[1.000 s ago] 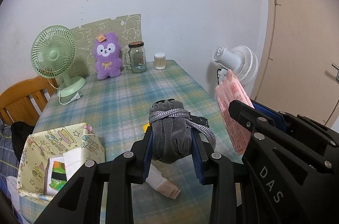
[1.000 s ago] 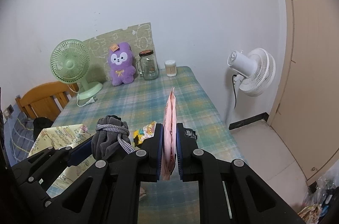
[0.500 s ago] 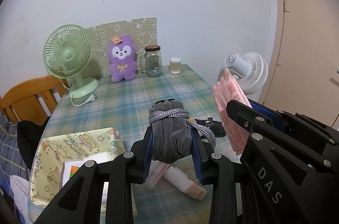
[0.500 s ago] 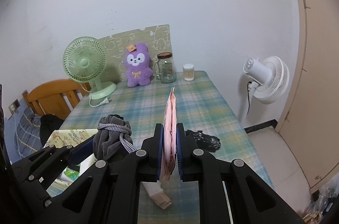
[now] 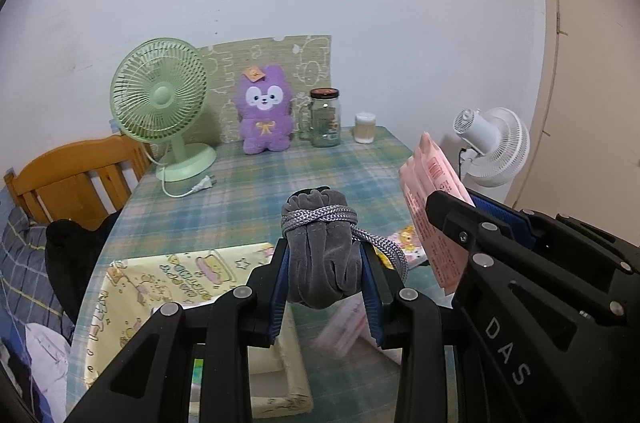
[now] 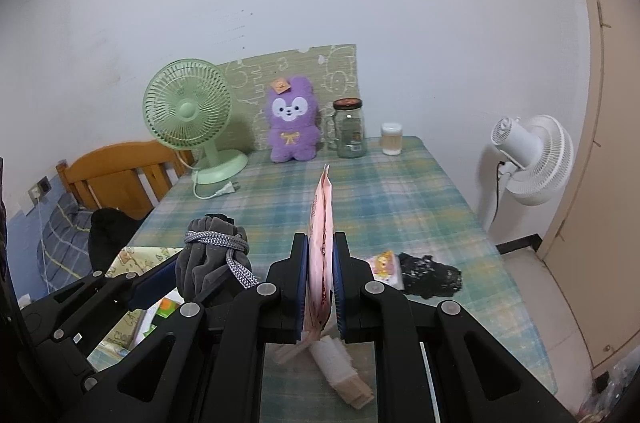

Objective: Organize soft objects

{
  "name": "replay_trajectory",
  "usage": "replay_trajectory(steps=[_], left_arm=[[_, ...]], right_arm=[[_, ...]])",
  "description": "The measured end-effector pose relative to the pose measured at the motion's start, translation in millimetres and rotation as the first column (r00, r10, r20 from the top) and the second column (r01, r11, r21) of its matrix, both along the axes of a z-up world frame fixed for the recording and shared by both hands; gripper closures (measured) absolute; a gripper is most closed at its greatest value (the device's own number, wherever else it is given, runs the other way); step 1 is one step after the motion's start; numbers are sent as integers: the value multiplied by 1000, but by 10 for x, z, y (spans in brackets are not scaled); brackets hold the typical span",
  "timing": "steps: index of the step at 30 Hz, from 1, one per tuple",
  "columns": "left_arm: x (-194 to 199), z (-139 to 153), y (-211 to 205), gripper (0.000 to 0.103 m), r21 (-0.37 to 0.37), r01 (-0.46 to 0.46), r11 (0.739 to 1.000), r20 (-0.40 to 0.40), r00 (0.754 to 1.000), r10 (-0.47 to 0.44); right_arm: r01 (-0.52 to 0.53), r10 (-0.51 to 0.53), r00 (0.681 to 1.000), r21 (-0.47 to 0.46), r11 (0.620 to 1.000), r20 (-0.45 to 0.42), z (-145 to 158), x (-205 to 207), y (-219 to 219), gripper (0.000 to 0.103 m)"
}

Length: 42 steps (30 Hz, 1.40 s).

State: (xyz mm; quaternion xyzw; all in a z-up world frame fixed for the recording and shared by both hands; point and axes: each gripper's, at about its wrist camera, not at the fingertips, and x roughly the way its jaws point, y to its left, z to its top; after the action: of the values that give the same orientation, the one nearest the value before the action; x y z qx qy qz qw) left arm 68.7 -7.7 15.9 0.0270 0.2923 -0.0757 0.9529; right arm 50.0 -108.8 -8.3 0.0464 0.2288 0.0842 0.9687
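My left gripper [image 5: 325,259] is shut on a grey velvet pouch [image 5: 322,255] tied with a grey cord, held above the near part of the plaid table [image 5: 248,191]. To its right, my right gripper [image 6: 321,255] is shut on a flat pink packet [image 6: 320,243] that stands on edge between the pads. The same pink packet [image 5: 434,211] shows at the right of the left wrist view, and the grey pouch [image 6: 208,259] at the left of the right wrist view. A yellow patterned fabric box [image 5: 160,287] sits below and left of the pouch.
A purple plush toy [image 6: 292,121], a glass jar [image 6: 351,129], a small white cup [image 6: 391,138] and a green fan [image 6: 192,119] line the table's far edge. A black cloth [image 6: 430,275], a small cartoon packet [image 6: 384,265] and a rolled beige item [image 6: 340,371] lie near me. A white fan [image 6: 532,155] stands right.
Both grippers have drawn back from the far wall with their loads still held. More of the table's near end, the black cloth and the yellow box has come into view.
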Motion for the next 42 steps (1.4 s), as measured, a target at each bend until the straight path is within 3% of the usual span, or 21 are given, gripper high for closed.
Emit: replay_trajectory(steps=[30, 42], left_arm=[[119, -382, 1002, 70, 27, -165, 986, -63, 984, 166], [210, -638, 1324, 65, 31, -185, 982, -147, 971, 188]], right_arm=[[-202, 200, 975, -19, 979, -94, -352, 328, 1076, 88], [-281, 271, 949, -44, 959, -162, -559, 455, 1442, 88]])
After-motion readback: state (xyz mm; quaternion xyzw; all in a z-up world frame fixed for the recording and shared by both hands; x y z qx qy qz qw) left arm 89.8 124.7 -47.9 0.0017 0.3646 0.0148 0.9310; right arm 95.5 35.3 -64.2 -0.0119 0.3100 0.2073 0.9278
